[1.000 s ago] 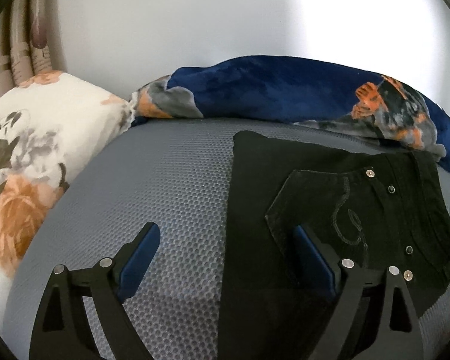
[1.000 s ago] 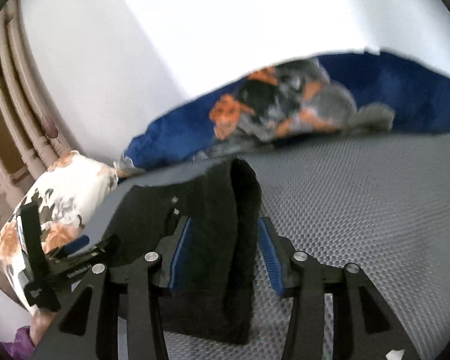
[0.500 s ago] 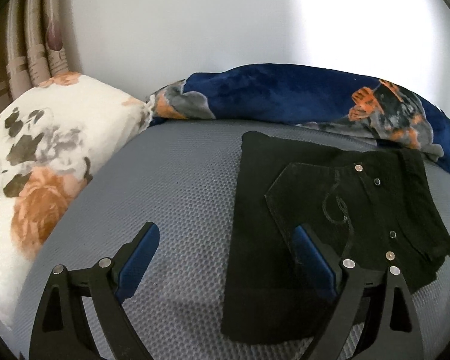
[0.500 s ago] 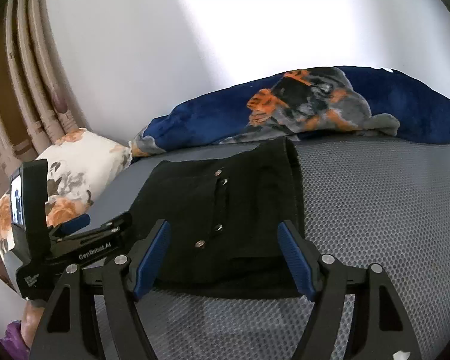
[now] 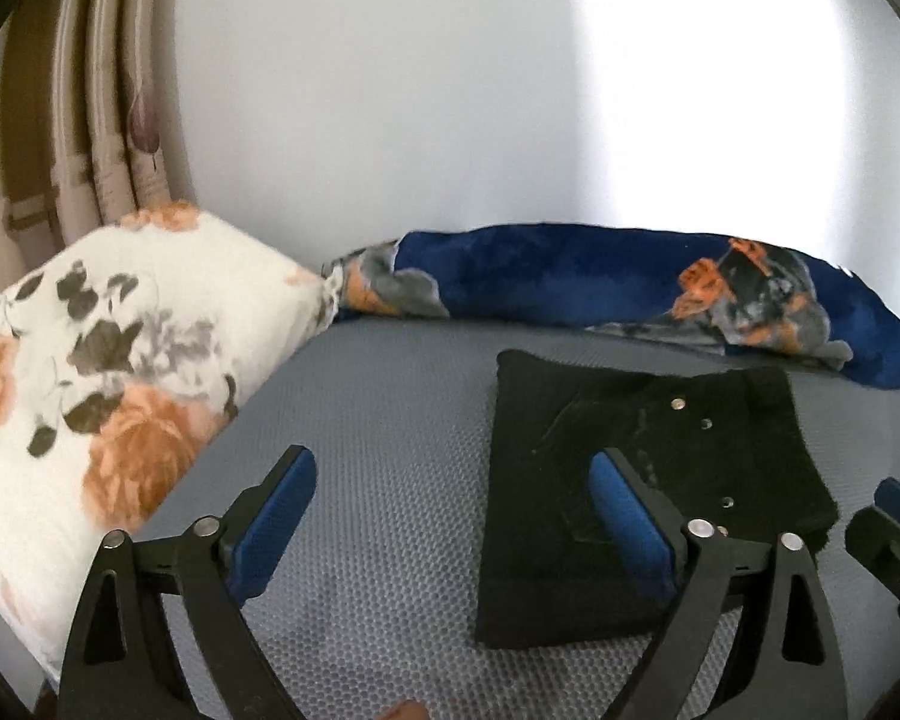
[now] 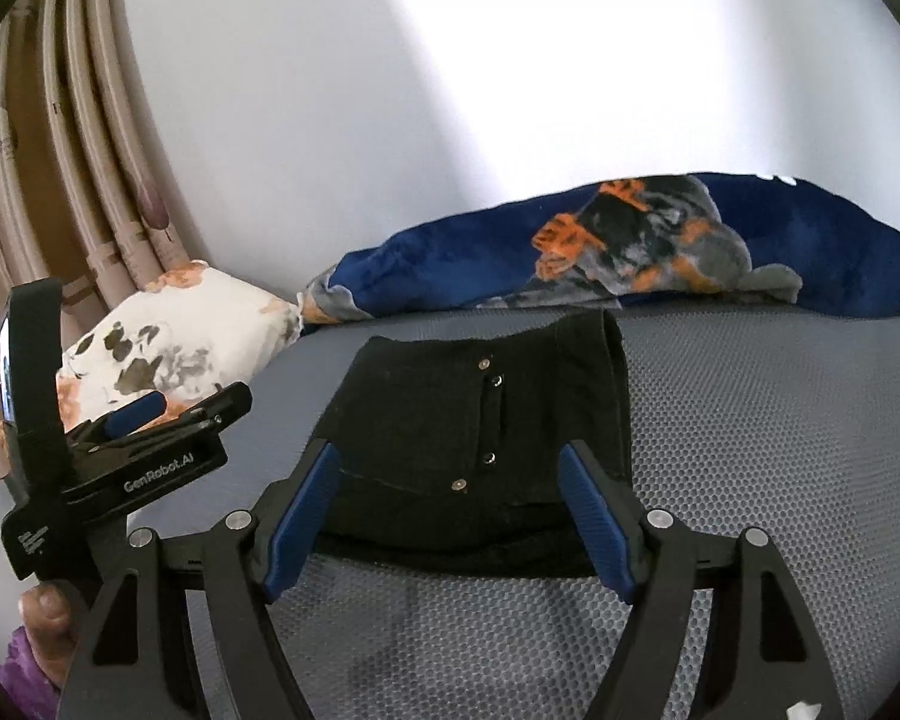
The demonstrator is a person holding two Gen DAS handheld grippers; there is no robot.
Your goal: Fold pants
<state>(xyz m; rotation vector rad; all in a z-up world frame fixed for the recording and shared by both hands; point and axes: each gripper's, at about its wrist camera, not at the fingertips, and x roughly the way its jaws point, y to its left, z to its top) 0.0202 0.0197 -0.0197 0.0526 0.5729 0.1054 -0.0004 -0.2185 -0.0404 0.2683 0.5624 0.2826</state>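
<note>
Black pants (image 6: 468, 426) lie folded in a compact square on the grey mattress (image 6: 780, 420), soft and limp, best pinched at a thick folded edge; left gripper (image 5: 450, 516) opening, right gripper (image 6: 450, 516) spread, both empty

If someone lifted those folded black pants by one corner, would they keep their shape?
Probably not. The pants are soft cloth in loose stacked layers, so they would likely sag and unfold. The rivets suggest denim, so fairly heavy for their size. On the textured grey mattress they would probably bunch rather than slide.
</note>
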